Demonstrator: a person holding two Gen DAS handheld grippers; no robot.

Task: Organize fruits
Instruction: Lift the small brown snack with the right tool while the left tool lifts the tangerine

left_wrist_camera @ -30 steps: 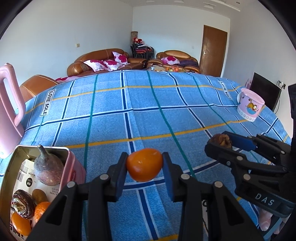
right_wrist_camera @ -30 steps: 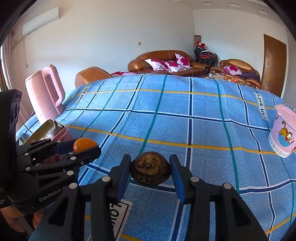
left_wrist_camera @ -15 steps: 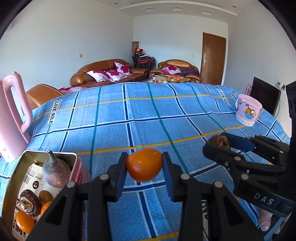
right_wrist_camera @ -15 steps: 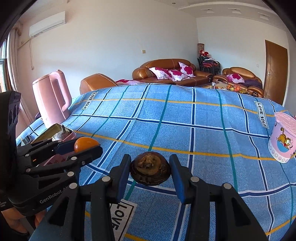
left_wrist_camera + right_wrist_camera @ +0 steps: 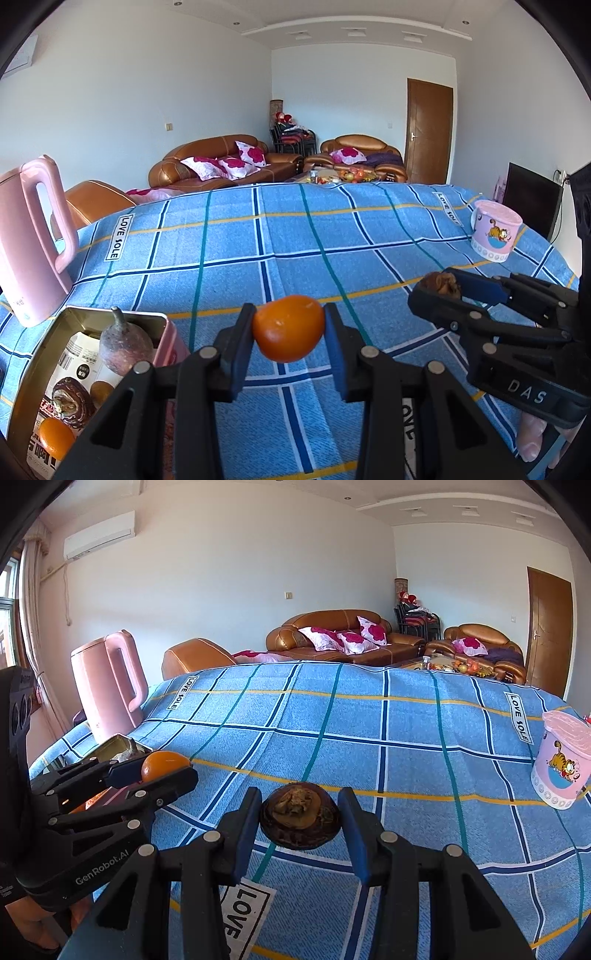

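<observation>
Two tin [image 5: 55,332] fruits half hidden behind gripper [image 5: 289,334].

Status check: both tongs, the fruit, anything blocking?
Left tongs shut on orange fruit. Right tongs shut on dark brown fruit. Open tin lower left, part filled. Path unobstructed.

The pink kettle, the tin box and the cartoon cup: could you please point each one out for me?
pink kettle [image 5: 107,686], right wrist view, on its body.
tin box [image 5: 55,343], left wrist view, on its inner left wall.
cartoon cup [image 5: 495,232], left wrist view, on its printed side.
</observation>
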